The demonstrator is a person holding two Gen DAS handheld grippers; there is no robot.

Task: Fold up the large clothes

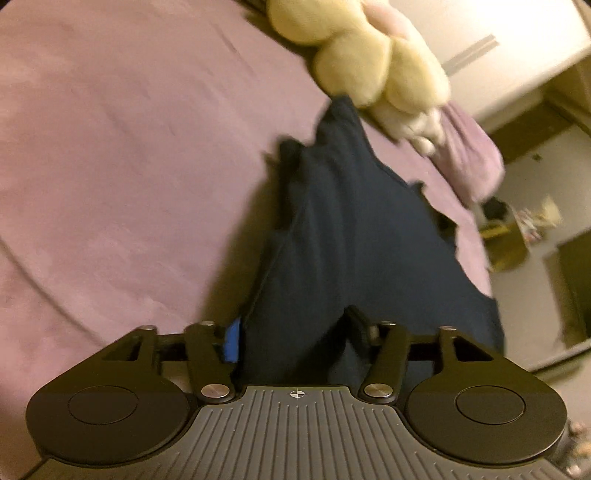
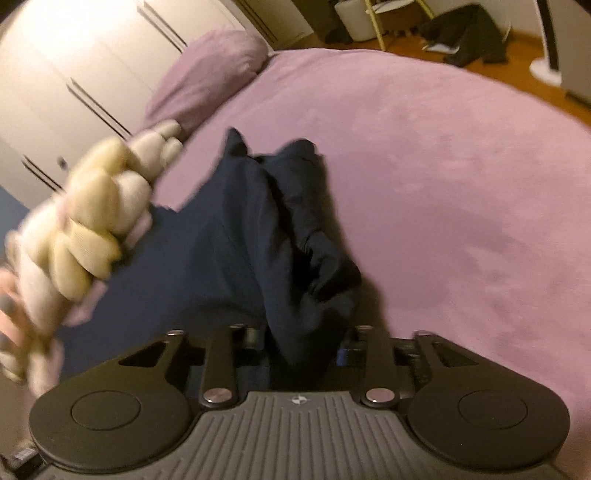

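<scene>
A dark navy garment [image 1: 343, 229] hangs from my left gripper [image 1: 295, 339], which is shut on its near edge; the cloth hides the fingertips. It stretches away over the purple bed [image 1: 110, 166]. In the right wrist view the same garment [image 2: 258, 236] is bunched and held in my right gripper [image 2: 303, 343], shut on a fold of it. The garment's far end trails down onto the bed [image 2: 443, 184].
A cream plush toy [image 1: 369, 66] lies on the bed by the garment's far end; it also shows in the right wrist view [image 2: 92, 206], over the cloth's left part. A purple pillow [image 2: 210, 77] sits by white wardrobe doors [image 2: 74, 55]. Dark clothes [image 2: 469, 33] lie on the floor beyond.
</scene>
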